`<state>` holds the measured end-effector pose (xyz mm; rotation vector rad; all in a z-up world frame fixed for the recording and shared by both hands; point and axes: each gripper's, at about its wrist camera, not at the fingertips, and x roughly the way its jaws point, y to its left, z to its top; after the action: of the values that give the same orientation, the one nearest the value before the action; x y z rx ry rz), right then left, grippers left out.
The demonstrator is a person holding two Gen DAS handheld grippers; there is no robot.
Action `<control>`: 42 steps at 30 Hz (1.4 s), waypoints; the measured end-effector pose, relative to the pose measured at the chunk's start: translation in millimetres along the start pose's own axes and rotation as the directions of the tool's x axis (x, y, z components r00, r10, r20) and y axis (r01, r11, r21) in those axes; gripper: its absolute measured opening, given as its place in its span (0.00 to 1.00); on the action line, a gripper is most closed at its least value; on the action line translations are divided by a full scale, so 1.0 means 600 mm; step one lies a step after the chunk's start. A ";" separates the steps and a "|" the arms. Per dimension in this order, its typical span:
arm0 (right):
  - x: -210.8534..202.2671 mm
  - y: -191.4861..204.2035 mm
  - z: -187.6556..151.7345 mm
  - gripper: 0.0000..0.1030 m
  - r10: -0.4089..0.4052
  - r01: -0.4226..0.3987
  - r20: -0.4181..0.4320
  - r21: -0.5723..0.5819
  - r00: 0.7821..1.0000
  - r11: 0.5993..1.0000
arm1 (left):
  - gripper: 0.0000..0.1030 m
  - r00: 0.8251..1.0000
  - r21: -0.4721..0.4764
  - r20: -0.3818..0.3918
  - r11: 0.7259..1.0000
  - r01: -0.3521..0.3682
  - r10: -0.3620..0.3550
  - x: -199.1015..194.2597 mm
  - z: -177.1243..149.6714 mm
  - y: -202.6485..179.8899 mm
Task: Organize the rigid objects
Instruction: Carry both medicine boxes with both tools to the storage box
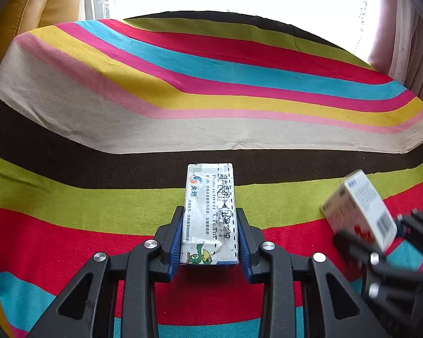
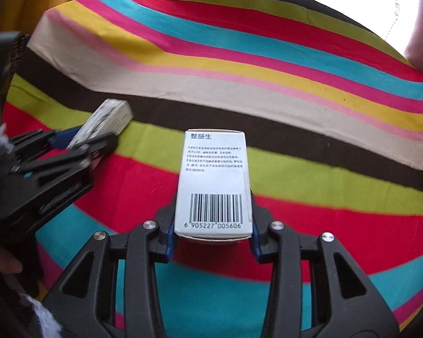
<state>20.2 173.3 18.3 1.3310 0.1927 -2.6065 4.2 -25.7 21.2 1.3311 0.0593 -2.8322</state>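
My left gripper point(image 1: 210, 217) is shut on a long cream box point(image 1: 210, 214) with a cartoon turtle, held above the striped cloth. My right gripper point(image 2: 213, 197) is shut on a white medicine box point(image 2: 214, 180) with a barcode facing up. The right gripper point(image 1: 380, 242) and its white box point(image 1: 361, 208) also show blurred at the right of the left wrist view. The left gripper point(image 2: 96, 138) and its cream box point(image 2: 107, 121) show at the left of the right wrist view.
A multicoloured striped cloth point(image 1: 183, 90) covers the table. A yellow leather seat point(image 1: 42, 2) stands at the far left, a bright window behind, and a pink curtain point(image 1: 409, 50) at the far right.
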 end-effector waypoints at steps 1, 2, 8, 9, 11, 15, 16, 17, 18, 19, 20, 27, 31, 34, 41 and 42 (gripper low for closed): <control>-0.009 0.004 -0.008 0.42 0.002 -0.002 0.002 0.003 1.000 1.000 | 0.33 1.000 0.001 0.000 1.000 -0.001 0.001 -0.001 0.000 0.000; -0.015 0.009 -0.016 0.42 0.003 -0.003 0.001 0.005 1.000 1.000 | 0.33 1.000 0.000 0.000 1.000 0.000 0.000 -0.002 -0.001 0.001; -0.041 0.014 -0.049 0.43 0.008 -0.008 -0.012 -0.002 1.000 1.000 | 0.33 0.998 -0.065 0.001 0.996 0.057 -0.057 -0.041 -0.040 0.015; -0.049 0.013 -0.056 0.43 0.008 -0.008 -0.013 0.000 1.000 1.000 | 0.33 0.997 -0.082 0.002 0.994 0.079 -0.079 -0.056 -0.056 0.017; -0.055 0.012 -0.065 0.42 0.005 -0.005 -0.017 0.000 1.000 1.000 | 0.33 0.996 -0.077 0.009 0.993 0.086 -0.086 -0.078 -0.080 0.017; -0.066 0.007 -0.083 0.42 0.006 -0.005 -0.012 0.011 1.000 1.000 | 0.33 0.996 -0.034 0.020 0.995 0.089 -0.089 -0.110 -0.116 0.010; -0.069 0.007 -0.087 0.42 0.006 -0.006 -0.011 0.015 1.000 1.000 | 0.33 0.996 -0.031 0.020 0.995 0.092 -0.092 -0.116 -0.122 0.008; -0.073 0.006 -0.091 0.42 0.007 -0.007 -0.010 0.018 1.000 1.000 | 0.33 0.995 -0.029 0.019 0.995 0.096 -0.095 -0.121 -0.128 0.006; -0.077 0.005 -0.094 0.42 0.010 -0.010 -0.007 0.021 1.000 1.000 | 0.33 0.995 -0.023 0.021 0.995 0.097 -0.097 -0.125 -0.133 0.004; -0.081 0.004 -0.097 0.42 0.011 -0.010 -0.005 0.021 1.000 1.000 | 0.33 0.995 -0.015 0.024 0.995 0.094 -0.094 -0.128 -0.138 0.000; -0.087 0.003 -0.101 0.42 0.010 -0.010 -0.001 0.018 1.000 1.000 | 0.33 0.995 -0.008 0.025 0.996 0.094 -0.094 -0.130 -0.140 -0.005; -0.129 -0.019 -0.129 0.42 0.006 -0.007 0.033 0.027 0.999 1.000 | 0.33 0.991 0.042 0.035 0.991 0.124 -0.125 -0.152 -0.153 -0.040; -0.157 -0.042 -0.154 0.42 0.001 -0.004 0.054 0.050 0.999 0.999 | 0.33 0.988 0.083 0.029 0.986 0.146 -0.148 -0.166 -0.163 -0.073; -0.177 -0.058 -0.172 0.42 -0.004 0.000 0.064 0.068 0.998 0.998 | 0.33 0.985 0.113 0.022 0.980 0.166 -0.170 -0.173 -0.169 -0.095; -0.223 -0.093 -0.212 0.42 -0.021 0.009 0.096 0.121 0.995 0.993 | 0.33 0.978 0.191 0.020 0.961 0.199 -0.207 -0.199 -0.180 -0.150; -0.230 -0.099 -0.218 0.42 -0.025 0.011 0.101 0.130 0.995 0.991 | 0.33 0.977 0.200 0.018 0.959 0.203 -0.211 -0.200 -0.182 -0.153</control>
<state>187.2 275.7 55.4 1.2351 0.0192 -2.7360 162.5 69.6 46.9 1.3795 -0.0907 -3.1100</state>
